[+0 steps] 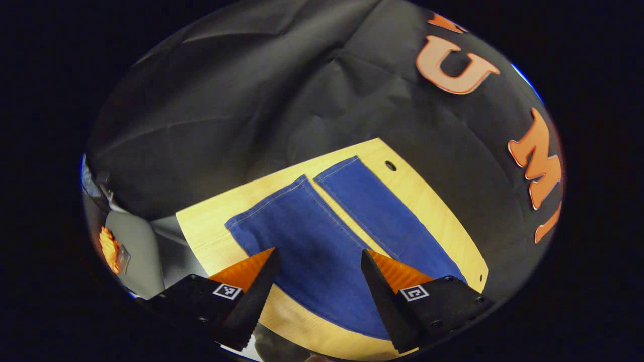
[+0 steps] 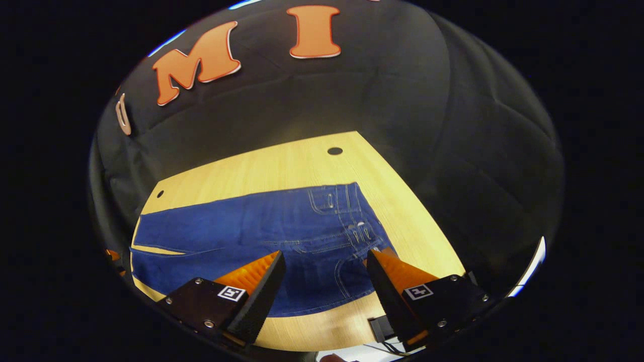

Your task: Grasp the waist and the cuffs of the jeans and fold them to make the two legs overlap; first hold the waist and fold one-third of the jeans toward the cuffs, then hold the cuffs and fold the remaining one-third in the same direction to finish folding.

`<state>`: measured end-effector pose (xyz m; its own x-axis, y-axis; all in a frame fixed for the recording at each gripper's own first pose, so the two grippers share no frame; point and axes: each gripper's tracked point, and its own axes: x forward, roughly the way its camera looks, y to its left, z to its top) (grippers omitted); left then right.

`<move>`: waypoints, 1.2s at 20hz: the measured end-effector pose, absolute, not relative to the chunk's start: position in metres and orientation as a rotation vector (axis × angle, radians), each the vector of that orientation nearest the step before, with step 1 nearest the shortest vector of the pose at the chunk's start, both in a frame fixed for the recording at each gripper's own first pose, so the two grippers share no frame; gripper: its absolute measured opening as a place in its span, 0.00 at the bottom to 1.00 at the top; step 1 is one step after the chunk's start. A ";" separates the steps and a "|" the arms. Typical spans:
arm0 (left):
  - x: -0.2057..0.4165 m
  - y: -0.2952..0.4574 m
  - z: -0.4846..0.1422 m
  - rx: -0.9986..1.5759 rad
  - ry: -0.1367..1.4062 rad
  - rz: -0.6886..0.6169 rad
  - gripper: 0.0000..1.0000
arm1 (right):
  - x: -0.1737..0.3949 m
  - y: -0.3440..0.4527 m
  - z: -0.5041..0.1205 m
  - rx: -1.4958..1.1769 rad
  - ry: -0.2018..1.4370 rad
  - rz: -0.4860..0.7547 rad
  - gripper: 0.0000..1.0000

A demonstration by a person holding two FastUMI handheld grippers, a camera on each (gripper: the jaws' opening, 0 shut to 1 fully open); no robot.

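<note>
Blue jeans [image 1: 322,241] lie flat and unfolded on the light wooden table [image 1: 417,191]. In the left gripper view the two legs run away from me side by side, their cuffs [image 1: 302,188] at the far end. My left gripper [image 1: 318,259] hovers open above the nearer leg, touching nothing. In the right gripper view the jeans [image 2: 241,226] stretch across the table [image 2: 282,171], with the waist [image 2: 365,216] and its pockets at the right. Over the waist area my right gripper [image 2: 326,259] hangs open, nothing between its fingers.
Black cloth walls close in the table [image 2: 282,171] at the back and sides. Small round holes [image 1: 390,165] mark the tabletop near its corners, one hole [image 2: 334,151] beyond the waist. A grey surface with an orange object [image 1: 109,249] lies off the table's left end.
</note>
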<state>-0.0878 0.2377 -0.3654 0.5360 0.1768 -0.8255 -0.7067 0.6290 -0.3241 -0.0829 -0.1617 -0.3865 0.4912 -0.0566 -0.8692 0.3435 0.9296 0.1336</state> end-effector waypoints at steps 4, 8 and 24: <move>-0.101 0.253 -0.396 -0.839 0.928 0.610 0.98 | -0.094 -0.147 -0.414 0.510 1.130 -0.304 0.99; -0.116 0.269 -0.420 -0.926 0.971 0.636 0.98 | -0.100 -0.150 -0.437 0.653 1.168 -0.386 0.99; -0.076 0.292 -0.454 -1.164 0.852 0.500 0.94 | -0.129 -0.162 -0.487 0.981 1.191 -0.515 0.98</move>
